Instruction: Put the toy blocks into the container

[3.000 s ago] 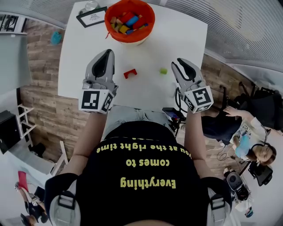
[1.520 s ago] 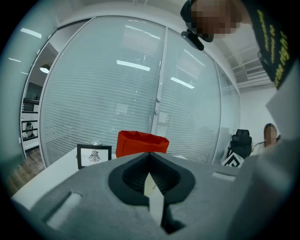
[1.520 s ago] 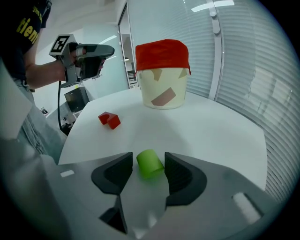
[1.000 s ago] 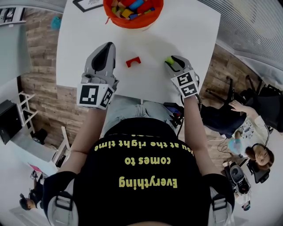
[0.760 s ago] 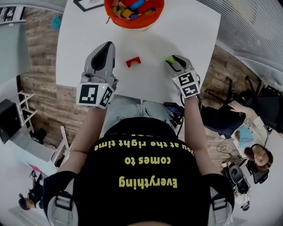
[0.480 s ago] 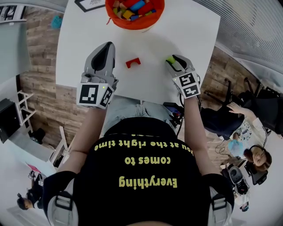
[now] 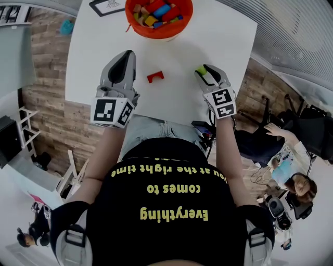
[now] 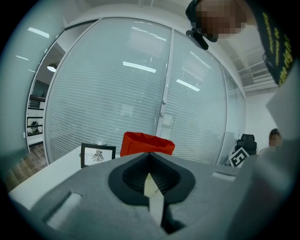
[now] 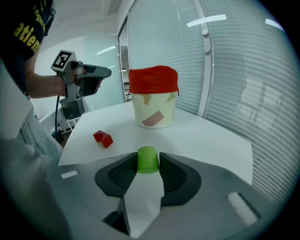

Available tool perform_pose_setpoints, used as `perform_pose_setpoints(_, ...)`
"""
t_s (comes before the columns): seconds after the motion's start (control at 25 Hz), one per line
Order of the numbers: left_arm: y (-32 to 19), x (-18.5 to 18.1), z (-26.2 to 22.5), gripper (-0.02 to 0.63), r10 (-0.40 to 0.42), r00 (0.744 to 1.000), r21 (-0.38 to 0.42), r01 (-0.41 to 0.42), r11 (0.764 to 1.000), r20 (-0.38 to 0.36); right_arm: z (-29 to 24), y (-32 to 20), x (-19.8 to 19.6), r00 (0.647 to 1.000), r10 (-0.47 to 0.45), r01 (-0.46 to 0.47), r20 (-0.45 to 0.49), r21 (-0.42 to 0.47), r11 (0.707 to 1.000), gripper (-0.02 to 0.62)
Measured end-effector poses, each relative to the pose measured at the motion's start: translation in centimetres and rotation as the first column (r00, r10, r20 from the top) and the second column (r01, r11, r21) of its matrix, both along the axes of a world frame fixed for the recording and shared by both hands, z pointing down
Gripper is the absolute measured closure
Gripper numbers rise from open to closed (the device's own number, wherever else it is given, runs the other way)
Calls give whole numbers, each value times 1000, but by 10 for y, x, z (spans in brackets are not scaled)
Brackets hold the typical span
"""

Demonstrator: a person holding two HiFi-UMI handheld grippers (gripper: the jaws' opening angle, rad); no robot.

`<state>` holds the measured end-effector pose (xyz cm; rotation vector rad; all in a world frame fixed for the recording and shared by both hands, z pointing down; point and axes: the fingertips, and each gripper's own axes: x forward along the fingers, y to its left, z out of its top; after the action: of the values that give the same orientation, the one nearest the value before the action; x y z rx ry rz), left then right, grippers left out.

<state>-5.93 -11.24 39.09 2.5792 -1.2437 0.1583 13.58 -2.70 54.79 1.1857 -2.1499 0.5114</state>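
Observation:
A small green cylinder block (image 9: 147, 159) sits clamped between the pads of my right gripper (image 9: 148, 163), held a little above the white table (image 7: 218, 36). In the head view the green block (image 7: 200, 69) shows at the tip of the right gripper (image 7: 203, 72). A red arch block (image 7: 154, 76) lies on the table between the two grippers, seen as the red block (image 9: 103, 138) in the right gripper view. The orange-lined container (image 7: 158, 21) with several blocks stands at the far edge. My left gripper (image 7: 126, 54) hovers left of the red block, jaws together and empty.
A framed picture (image 7: 108, 6) stands left of the container. The cream bucket with its red liner (image 9: 153, 93) rises beyond the red block. The table's near edge runs just under both grippers. A seated person (image 7: 296, 182) is at the lower right, off the table.
The green block lay on the table with the right gripper open behind it; now that gripper holds it and has risen slightly. The left gripper has stayed in place.

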Motion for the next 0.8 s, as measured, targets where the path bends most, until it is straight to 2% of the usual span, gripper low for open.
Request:
perform_pose_setpoints(0.28, -4, 1, 0, 606, -8, 1000, 6, 8, 1000, 6, -36, -18, 6, 999, 29, -30, 14, 109, 994, 442)
perform_pose_setpoints(0.52, -6, -2, -1, 606, -23, 1000, 10, 23, 1000, 8, -62, -30, 10, 999, 39, -44, 33, 165, 985, 442)
perform_pose_setpoints(0.8, -9, -5, -5, 606, -41, 999, 18, 41, 999, 6, -94, -44, 12, 998, 44, -52, 37, 253, 966, 442)
